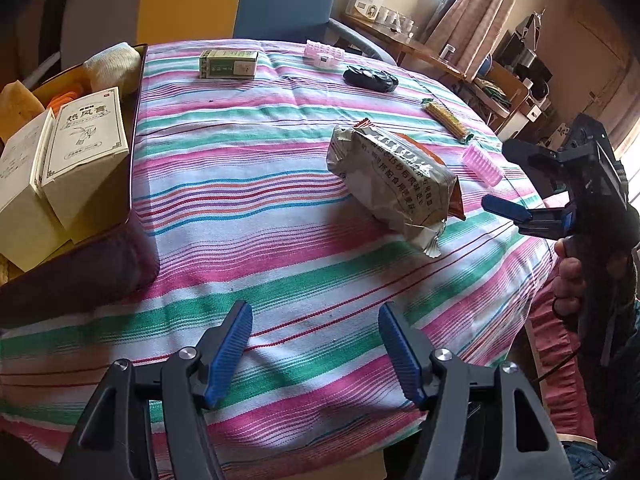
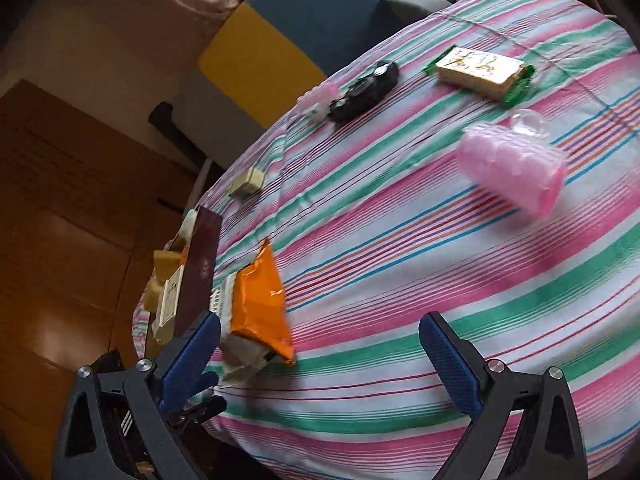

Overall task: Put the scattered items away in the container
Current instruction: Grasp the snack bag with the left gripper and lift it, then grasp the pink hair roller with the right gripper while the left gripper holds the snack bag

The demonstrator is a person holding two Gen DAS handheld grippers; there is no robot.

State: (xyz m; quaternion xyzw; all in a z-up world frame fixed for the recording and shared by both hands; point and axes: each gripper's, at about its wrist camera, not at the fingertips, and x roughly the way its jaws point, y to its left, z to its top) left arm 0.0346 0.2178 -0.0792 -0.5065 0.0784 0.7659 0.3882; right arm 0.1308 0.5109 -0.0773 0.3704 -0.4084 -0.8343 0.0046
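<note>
The container (image 1: 134,128), a dark-walled box, sits at the left edge of the striped tablecloth (image 1: 248,240) and holds two cream cartons (image 1: 86,152) standing side by side, a pale cloth roll (image 1: 114,66) behind them and something orange between (too hidden to name). Just right of its far corner a small green-and-white box (image 1: 229,64) lies flat on the cloth, and further right along the far edge rests a pink ridged clip (image 1: 324,53) with a black device (image 1: 370,79) close beside it. Near the middle lies a crumpled snack bag (image 1: 394,178), silver with printed text in the left wrist view, orange on the face the right wrist view shows (image 2: 258,300). Beyond it, toward the right edge, sit a long green-ended wafer packet (image 1: 446,120) and a pink hair roller (image 1: 482,162), apart from each other.

The left gripper (image 1: 316,344) hangs over the near side of the table, its blue-padded fingers spread wide with only cloth between them. The right gripper (image 2: 320,352) comes in from the right, jaws likewise apart and holding nothing; one blue fingertip (image 1: 504,206) points at the bag's near sealed end, just short of touching it.
</note>
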